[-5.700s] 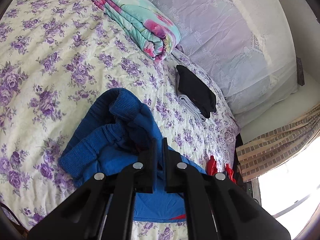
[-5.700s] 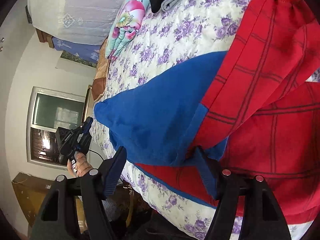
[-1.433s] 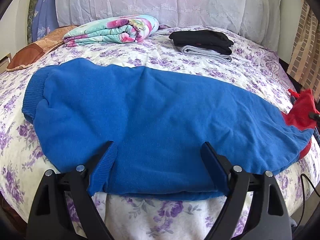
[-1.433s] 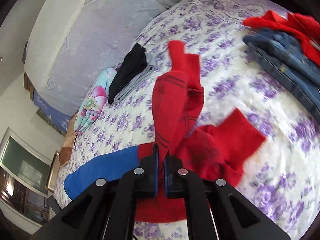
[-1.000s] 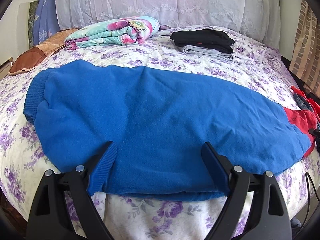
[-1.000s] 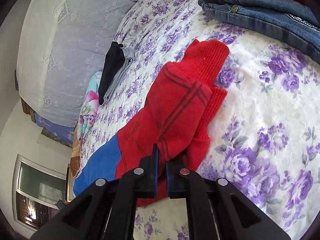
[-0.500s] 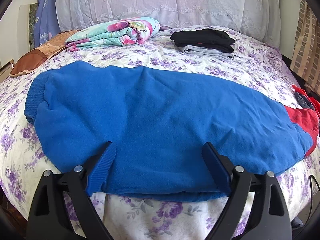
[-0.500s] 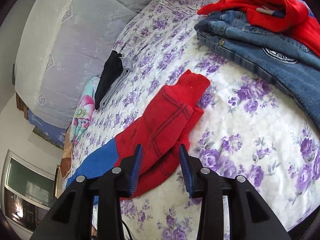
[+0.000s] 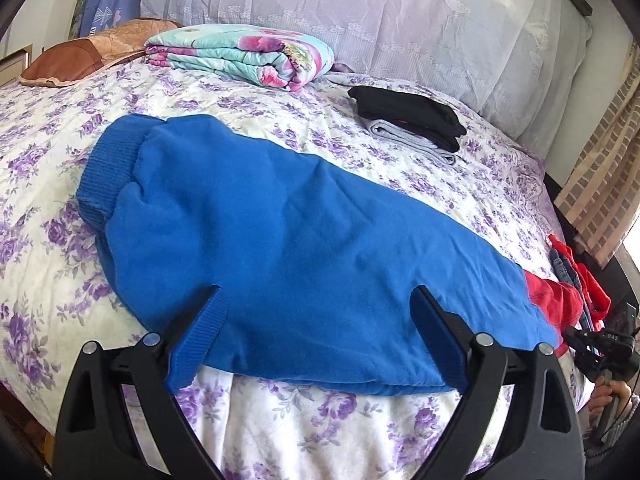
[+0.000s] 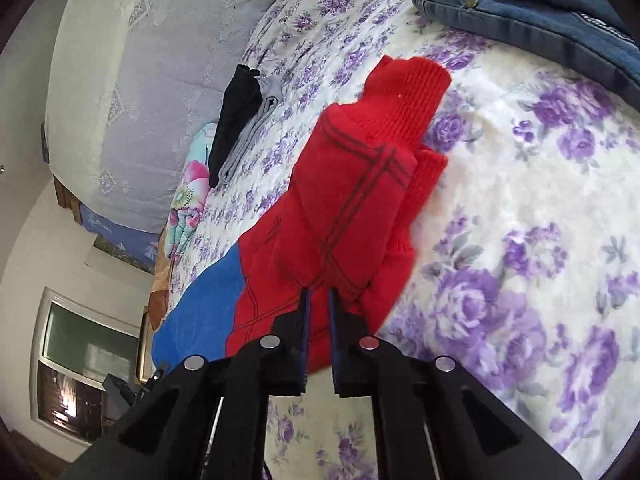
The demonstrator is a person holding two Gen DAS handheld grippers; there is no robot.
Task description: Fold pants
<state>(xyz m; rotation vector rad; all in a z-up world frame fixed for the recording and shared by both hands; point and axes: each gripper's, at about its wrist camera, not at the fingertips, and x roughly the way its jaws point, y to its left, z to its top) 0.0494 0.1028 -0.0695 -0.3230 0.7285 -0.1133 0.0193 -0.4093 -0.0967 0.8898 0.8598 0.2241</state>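
Note:
Blue and red pants (image 9: 304,232) lie flat across the flowered bed, blue waist end at the left, red legs (image 9: 554,300) at the right. My left gripper (image 9: 316,304) is open, its fingers spread over the near blue edge without gripping it. In the right wrist view the red legs (image 10: 352,184) lie folded over each other with ribbed cuffs at the far end. My right gripper (image 10: 318,300) is shut on the near edge of the red leg fabric.
A folded floral blanket (image 9: 244,54) and a black and grey folded stack (image 9: 412,118) lie near the pillows. Jeans and a red garment (image 10: 532,8) lie beyond the red cuffs. A brown cushion (image 9: 76,56) is at the far left.
My right gripper opened half a second ago, then moved in and closed on the red leg fabric. My left gripper stayed open and shifted slightly.

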